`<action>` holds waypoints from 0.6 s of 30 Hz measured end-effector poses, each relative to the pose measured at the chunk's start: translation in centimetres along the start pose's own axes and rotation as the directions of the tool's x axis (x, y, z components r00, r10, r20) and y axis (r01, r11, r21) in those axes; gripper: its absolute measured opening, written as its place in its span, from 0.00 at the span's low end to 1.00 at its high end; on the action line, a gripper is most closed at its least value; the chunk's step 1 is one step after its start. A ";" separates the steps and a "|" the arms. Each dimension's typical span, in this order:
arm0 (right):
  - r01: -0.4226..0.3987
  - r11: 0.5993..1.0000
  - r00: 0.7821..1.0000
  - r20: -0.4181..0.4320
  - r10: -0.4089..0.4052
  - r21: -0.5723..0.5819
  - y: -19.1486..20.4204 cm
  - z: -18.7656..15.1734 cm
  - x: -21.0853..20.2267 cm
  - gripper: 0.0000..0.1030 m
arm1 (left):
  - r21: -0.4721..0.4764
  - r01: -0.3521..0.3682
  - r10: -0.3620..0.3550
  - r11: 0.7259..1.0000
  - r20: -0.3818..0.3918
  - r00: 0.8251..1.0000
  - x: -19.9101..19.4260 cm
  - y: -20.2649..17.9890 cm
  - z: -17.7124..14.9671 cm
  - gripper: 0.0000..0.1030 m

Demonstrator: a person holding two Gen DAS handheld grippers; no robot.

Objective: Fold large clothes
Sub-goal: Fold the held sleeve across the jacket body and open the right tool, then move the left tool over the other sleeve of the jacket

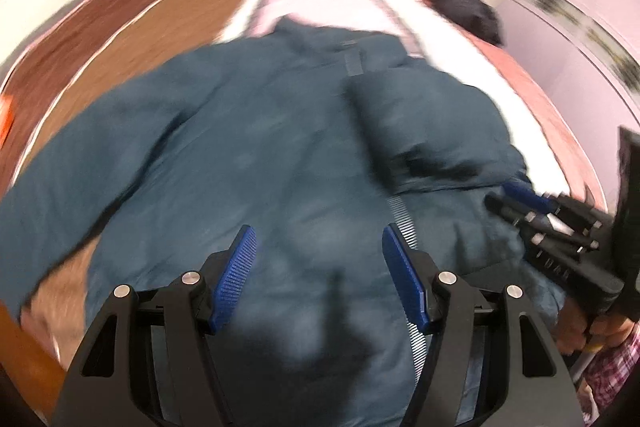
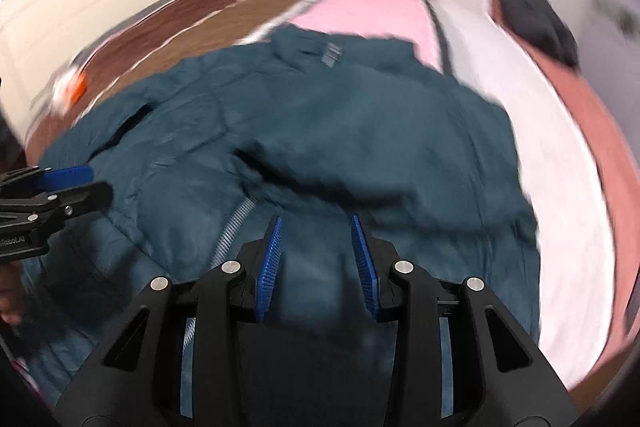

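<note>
The left gripper (image 1: 318,245) hangs above the teal padded jacket (image 1: 248,147), jaws spread wide with nothing between them. The right gripper (image 2: 316,235) also points down over the jacket, jaws parted and empty. The jacket lies spread on the bed (image 2: 384,3), one sleeve folded across its front, collar toward the far end.
</note>
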State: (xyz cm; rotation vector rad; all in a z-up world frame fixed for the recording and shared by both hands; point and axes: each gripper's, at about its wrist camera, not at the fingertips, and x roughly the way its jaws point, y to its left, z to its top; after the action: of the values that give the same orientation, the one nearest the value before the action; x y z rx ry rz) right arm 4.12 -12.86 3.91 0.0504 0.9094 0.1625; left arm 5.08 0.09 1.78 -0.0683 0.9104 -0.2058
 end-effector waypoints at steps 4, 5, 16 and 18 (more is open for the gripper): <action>0.034 0.993 0.999 -0.024 -0.032 0.114 -2.1 -2.0 -1.0 0.35 | 0.182 0.054 -0.056 0.982 0.004 0.998 1.8 -5.1 1.9 0.63; 0.042 0.990 0.999 -0.028 -0.038 0.137 -2.6 -2.5 -1.1 0.35 | 0.237 0.058 -0.059 0.970 -0.001 0.998 2.4 -6.5 2.3 0.63; 0.003 0.952 0.999 -0.037 0.009 0.307 -6.1 -4.7 -1.0 0.36 | 0.614 -0.020 0.024 0.789 0.002 1.000 8.5 -15.5 3.6 0.61; -0.009 0.949 0.999 -0.035 0.022 0.315 -6.3 -5.0 -1.1 0.36 | 0.641 -0.072 0.077 0.764 0.020 0.997 9.8 -16.2 3.7 0.45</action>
State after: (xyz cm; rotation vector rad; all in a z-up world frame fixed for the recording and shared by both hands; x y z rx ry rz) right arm 0.27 -19.39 1.06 0.3528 0.9667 0.0311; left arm 11.48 -17.86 -1.20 0.6128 0.8062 -0.4370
